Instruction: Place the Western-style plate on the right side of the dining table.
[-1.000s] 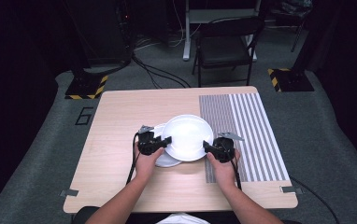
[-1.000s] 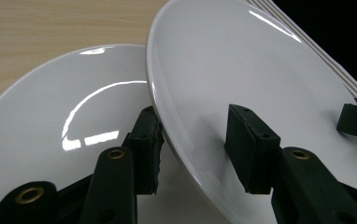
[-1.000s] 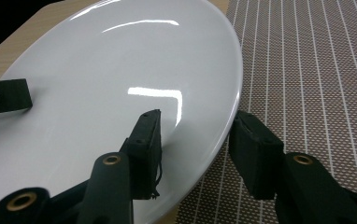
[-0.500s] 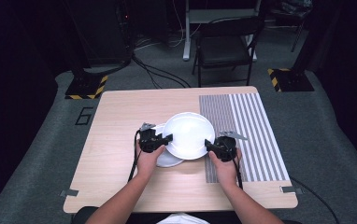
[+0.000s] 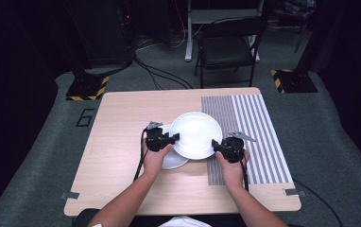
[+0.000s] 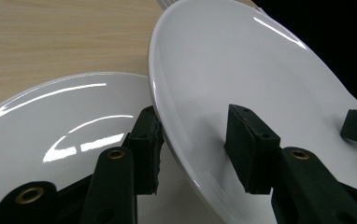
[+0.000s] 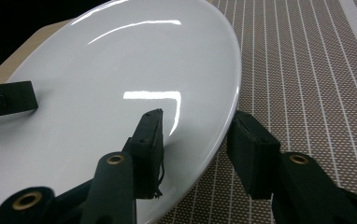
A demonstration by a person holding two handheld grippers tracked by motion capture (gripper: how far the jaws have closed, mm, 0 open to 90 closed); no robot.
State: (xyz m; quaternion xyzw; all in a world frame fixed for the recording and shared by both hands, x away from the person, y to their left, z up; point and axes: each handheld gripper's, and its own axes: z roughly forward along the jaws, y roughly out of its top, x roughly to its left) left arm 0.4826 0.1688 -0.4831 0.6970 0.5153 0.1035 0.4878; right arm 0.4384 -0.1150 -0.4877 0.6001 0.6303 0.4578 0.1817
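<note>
Lifting top plate (image 5: 195, 135) level at frame centre, left gripper (image 5: 174, 138) and right gripper (image 5: 215, 144) both clamped on opposite rims, clear of lower plate (image 5: 173, 161).

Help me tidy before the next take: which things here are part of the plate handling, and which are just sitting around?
In the job:
- large white plate, clamped at opposite rims
- left tool
- right tool
- smaller white plate lying under it on the table
- striped placemat beside it

Lying about:
- folding chair beyond the table
- floor cables
</note>
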